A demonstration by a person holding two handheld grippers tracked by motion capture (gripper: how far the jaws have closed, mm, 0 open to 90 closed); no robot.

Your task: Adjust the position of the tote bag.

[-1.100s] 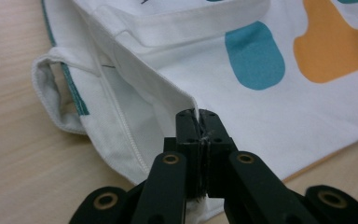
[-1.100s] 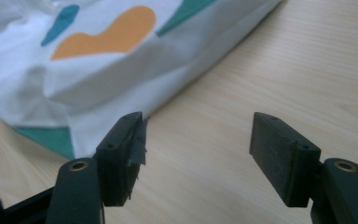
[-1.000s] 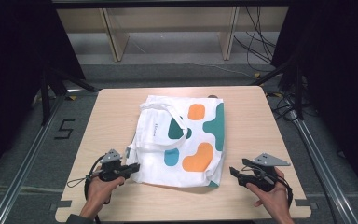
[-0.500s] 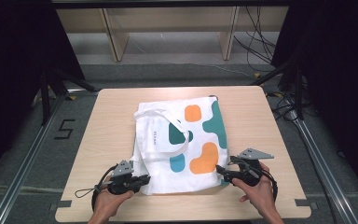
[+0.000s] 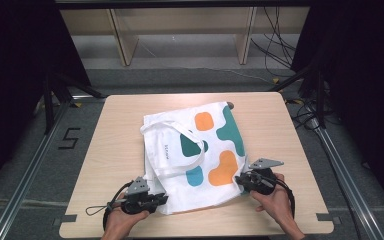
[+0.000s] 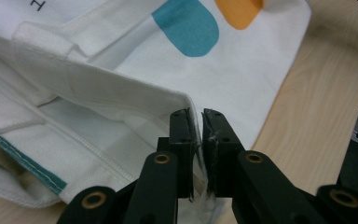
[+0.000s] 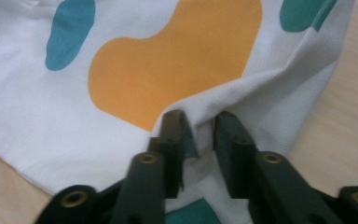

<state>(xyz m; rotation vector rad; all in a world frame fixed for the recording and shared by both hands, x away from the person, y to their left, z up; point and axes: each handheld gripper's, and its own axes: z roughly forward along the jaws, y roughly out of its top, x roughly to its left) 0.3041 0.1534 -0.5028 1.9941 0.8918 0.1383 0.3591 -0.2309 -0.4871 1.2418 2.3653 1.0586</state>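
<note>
The tote bag covers mid-table; bare table flanks it.

Light wood table w/ rounded corners, standing on grey floor. On it, approx. in the middle and towards the near edge, lies flat a white tote bag w/ orange and teal shapes.

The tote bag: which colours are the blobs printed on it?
Orange and teal blobs on the white tote bag, clearest in the high view.
</note>
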